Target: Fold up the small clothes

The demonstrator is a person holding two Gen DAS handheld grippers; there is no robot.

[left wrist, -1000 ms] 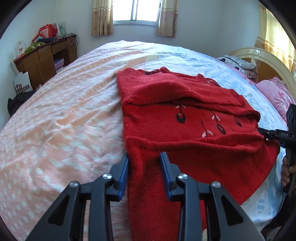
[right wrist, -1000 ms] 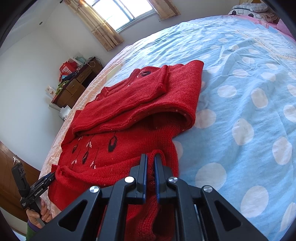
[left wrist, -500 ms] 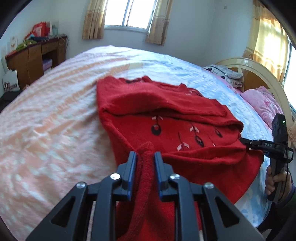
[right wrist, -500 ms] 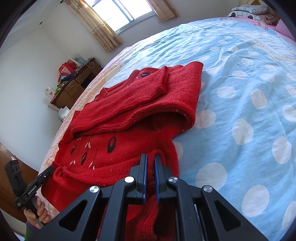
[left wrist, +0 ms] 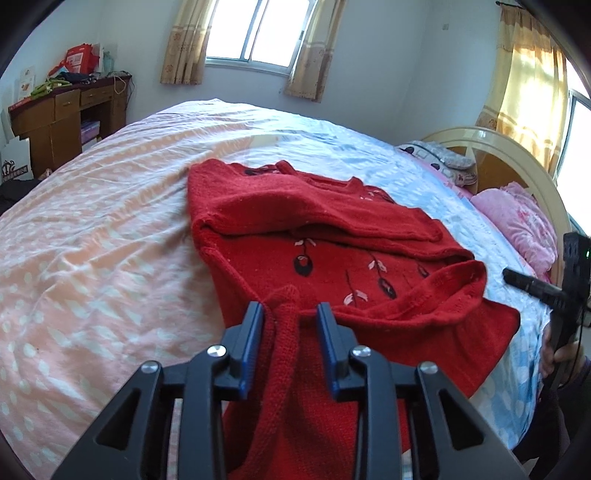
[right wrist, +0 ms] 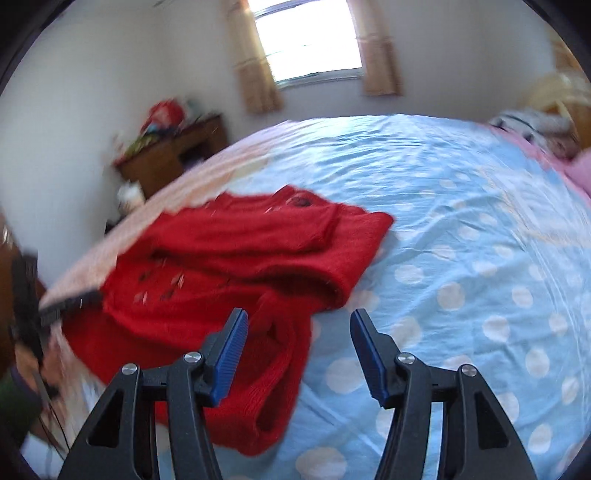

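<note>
A home bedroom — wide bed [left wrist: 110, 229], pink pillow [left wrist: 517, 218], curtained window [left wrist: 255, 33], cluttered wooden desk [left wrist: 62, 110].

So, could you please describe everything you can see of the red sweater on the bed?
The red sweater is a chunky knit with dark bud-and-leaf motifs across the front. It lies on the bed, straddling the peach and blue halves of the cover, with one sleeve folded across its chest. Its hem is bunched and partly raised at the near edge. A ridge of hem fabric sits between the open fingers of the left hand-held gripper. The right hand-held gripper is open too, holding nothing.
</note>
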